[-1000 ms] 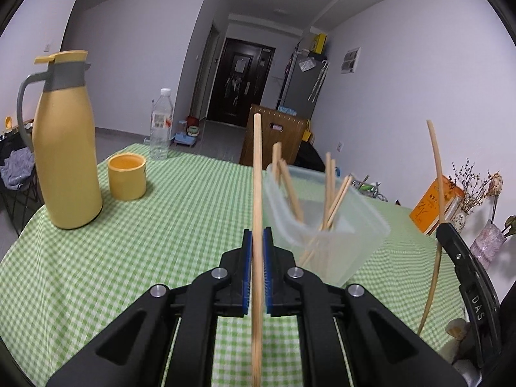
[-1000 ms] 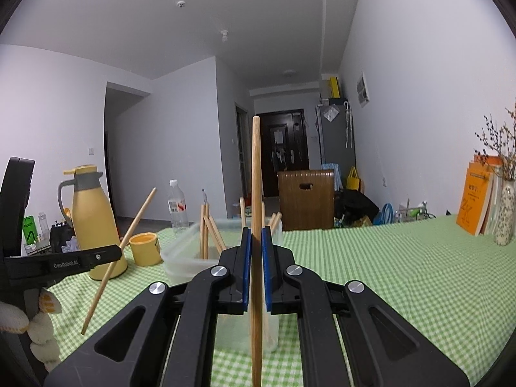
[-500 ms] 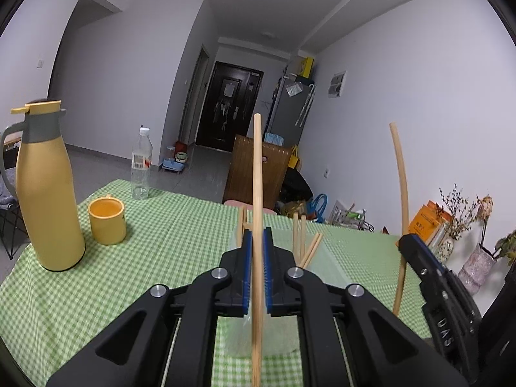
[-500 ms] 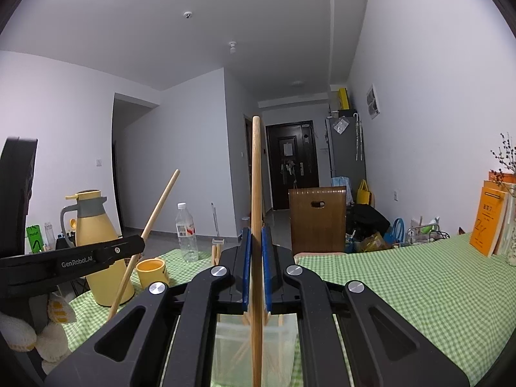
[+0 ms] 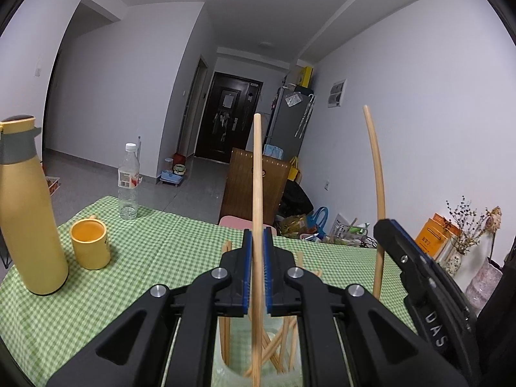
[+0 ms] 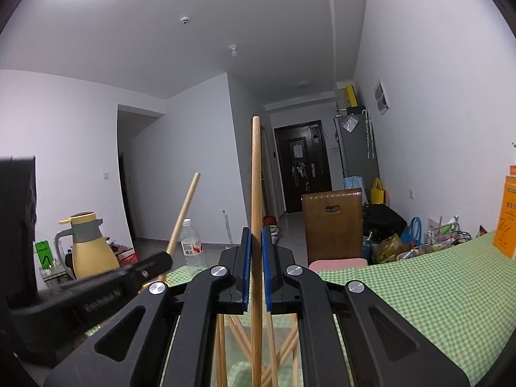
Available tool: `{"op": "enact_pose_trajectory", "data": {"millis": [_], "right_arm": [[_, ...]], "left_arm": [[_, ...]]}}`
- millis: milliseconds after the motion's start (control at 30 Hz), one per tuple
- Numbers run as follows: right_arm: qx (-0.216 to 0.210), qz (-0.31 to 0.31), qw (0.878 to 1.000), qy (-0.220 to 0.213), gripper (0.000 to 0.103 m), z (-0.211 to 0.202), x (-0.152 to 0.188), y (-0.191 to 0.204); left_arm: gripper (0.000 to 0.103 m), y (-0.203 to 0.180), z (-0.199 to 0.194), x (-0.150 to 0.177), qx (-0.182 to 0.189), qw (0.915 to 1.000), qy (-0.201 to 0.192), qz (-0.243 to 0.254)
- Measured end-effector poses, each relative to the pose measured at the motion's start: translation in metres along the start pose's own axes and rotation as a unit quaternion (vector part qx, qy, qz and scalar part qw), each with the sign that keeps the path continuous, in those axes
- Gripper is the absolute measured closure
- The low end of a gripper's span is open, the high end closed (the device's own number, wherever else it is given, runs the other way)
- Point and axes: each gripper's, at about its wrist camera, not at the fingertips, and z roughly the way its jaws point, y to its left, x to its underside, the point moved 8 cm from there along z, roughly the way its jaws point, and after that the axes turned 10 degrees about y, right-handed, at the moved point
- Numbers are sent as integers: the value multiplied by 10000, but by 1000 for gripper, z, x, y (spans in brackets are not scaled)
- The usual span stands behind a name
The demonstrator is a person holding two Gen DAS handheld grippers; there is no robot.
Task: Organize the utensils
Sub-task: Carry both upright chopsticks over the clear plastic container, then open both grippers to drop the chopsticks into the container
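Observation:
My left gripper [image 5: 257,272] is shut on an upright wooden chopstick [image 5: 257,174]. My right gripper [image 6: 255,271] is shut on another upright wooden chopstick [image 6: 255,180]. Both hang right above a clear plastic container [image 5: 240,367] that holds several chopsticks [image 5: 283,345] leaning inside it; it also shows in the right wrist view [image 6: 238,367]. The right gripper [image 5: 416,277] and its chopstick [image 5: 375,167] appear at the right of the left wrist view. The left gripper [image 6: 138,274] and its chopstick [image 6: 183,213] appear at the left of the right wrist view.
The table has a green checked cloth [image 5: 154,258]. On its left stand a yellow thermos jug [image 5: 25,213], a yellow cup [image 5: 90,248] and a clear water bottle [image 5: 129,180]. Vases [image 5: 483,277] and an orange book [image 6: 506,219] stand at the right. A wooden chair [image 6: 332,225] is behind the table.
Both grippers have moved in over the container and tilted upward, so the container has slid from ahead of the fingers to beneath them. Both chopsticks remain gripped.

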Motion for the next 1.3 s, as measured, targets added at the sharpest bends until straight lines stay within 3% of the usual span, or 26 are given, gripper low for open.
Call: {"op": "enact_pose_trajectory", "data": {"millis": [233,600,667,733,800,867,933,1000,1067,1300], "right_arm": [[-82,35,9999,64,96,29,3,-8],[-23,70,9998,204,96,44,17,-18],[46,58,9996,282,96,43,22,-21],[87,57,9993,349,88,43,25,-25],[161,88,9990,417,49,39,31,-31],[239,74,9987,436,48,32,35,-36],[292,76,9984,478,42,26,38,-40],[337,78,9980,523,14,18,40,-43],[420,60,9977,527,8,10,41,-44],[595,-205,9972,410,8,-24,42,-30]], "left_arm": [[99,5,39,0,-69,10000,-36,26],[99,6,65,18,-22,9998,-114,167],[93,8,62,20,50,9997,-191,145],[55,13,57,22,72,9996,-235,153],[50,19,48,24,159,9993,-318,95],[43,26,40,24,134,9993,-348,61],[24,35,30,25,91,9993,-370,-3],[9,42,20,25,56,9991,-421,-51],[7,46,10,27,14,9990,-453,-19],[7,50,-28,39,-139,9987,-446,196]]}}
